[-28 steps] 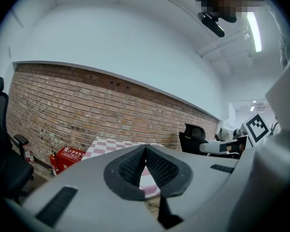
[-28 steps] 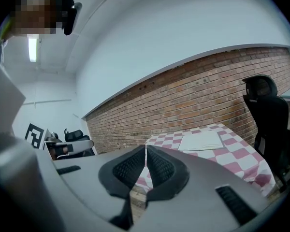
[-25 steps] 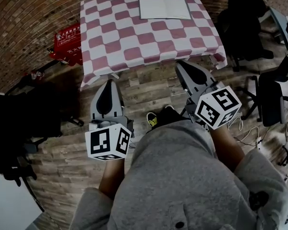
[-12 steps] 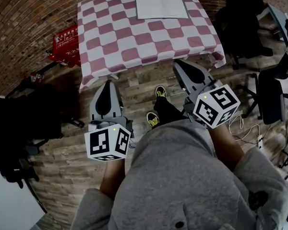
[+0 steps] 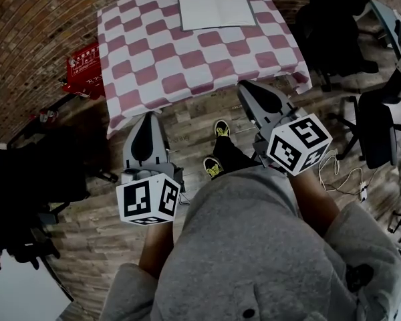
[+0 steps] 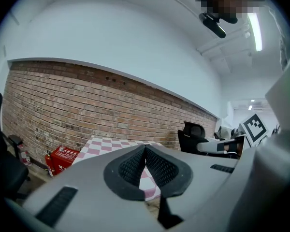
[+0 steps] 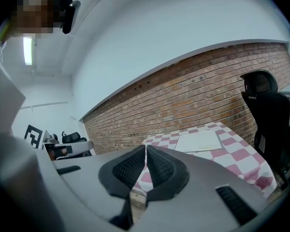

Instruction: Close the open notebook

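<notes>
An open white notebook (image 5: 216, 10) lies flat near the far edge of a table with a pink-and-white checked cloth (image 5: 187, 59). In the right gripper view the notebook (image 7: 199, 141) shows beyond the jaw tips. My left gripper (image 5: 147, 118) is held over the wooden floor, short of the table's near left corner, jaws shut and empty. My right gripper (image 5: 248, 87) reaches just to the table's near edge, its jaws meeting at the tips with nothing between them. In their own views, the left gripper (image 6: 144, 147) and the right gripper (image 7: 146, 147) both show pads touching.
A red box (image 5: 84, 67) stands on the floor left of the table by the brick wall. Black office chairs (image 5: 334, 25) crowd the right side. Cables (image 5: 344, 179) lie on the floor at right. My shoes (image 5: 217, 147) are between the grippers.
The table and notebook have shifted left and nearer in the head view; a foot has stepped forward. Both grippers have come closer to the table edge, still shut.
</notes>
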`<state>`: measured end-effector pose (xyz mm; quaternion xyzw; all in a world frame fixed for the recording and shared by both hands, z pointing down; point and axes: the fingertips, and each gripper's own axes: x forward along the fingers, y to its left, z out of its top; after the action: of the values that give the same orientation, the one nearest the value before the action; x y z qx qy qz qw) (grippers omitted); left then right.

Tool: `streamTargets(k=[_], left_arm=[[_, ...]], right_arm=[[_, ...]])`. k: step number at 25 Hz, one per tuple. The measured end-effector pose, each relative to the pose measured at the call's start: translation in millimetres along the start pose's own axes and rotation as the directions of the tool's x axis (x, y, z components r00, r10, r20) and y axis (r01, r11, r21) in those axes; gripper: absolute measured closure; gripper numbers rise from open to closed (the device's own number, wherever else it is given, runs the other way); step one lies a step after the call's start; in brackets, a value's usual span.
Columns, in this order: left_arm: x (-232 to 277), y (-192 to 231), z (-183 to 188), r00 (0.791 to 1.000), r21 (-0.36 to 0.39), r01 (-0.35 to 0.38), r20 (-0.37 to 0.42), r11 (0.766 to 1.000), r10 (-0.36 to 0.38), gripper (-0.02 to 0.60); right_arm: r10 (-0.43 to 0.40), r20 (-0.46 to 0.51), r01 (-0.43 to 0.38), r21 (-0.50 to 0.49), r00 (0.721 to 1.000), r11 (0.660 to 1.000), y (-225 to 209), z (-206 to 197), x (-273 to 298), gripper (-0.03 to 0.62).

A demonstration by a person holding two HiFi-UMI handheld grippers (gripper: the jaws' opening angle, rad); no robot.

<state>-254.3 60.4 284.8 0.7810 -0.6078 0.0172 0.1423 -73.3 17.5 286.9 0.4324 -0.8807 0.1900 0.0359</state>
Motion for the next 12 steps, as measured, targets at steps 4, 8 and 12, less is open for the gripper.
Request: streamTargets(k=[4, 8, 12], left_arm=[[14, 2, 0, 1.000, -0.002, 0.002, -0.013, 1.000, -0.002, 0.571], [30, 2, 0, 0.999, 0.004, 0.003, -0.038, 1.000, -0.003, 0.572], [49, 3, -1, 0.999, 0.007, 0.006, -0.053, 1.000, -0.005, 0.571]], right_arm=[[0.004, -0.006, -0.004, 0.006, 1.000, 1.000, -7, 3, 11, 0.562], [0.005, -0.014, -0.005, 0.013, 1.000, 1.000, -18, 5, 21, 0.562], [0.003, -0.020, -0.003, 0.026, 1.000, 1.000, -30, 7, 34, 0.562]])
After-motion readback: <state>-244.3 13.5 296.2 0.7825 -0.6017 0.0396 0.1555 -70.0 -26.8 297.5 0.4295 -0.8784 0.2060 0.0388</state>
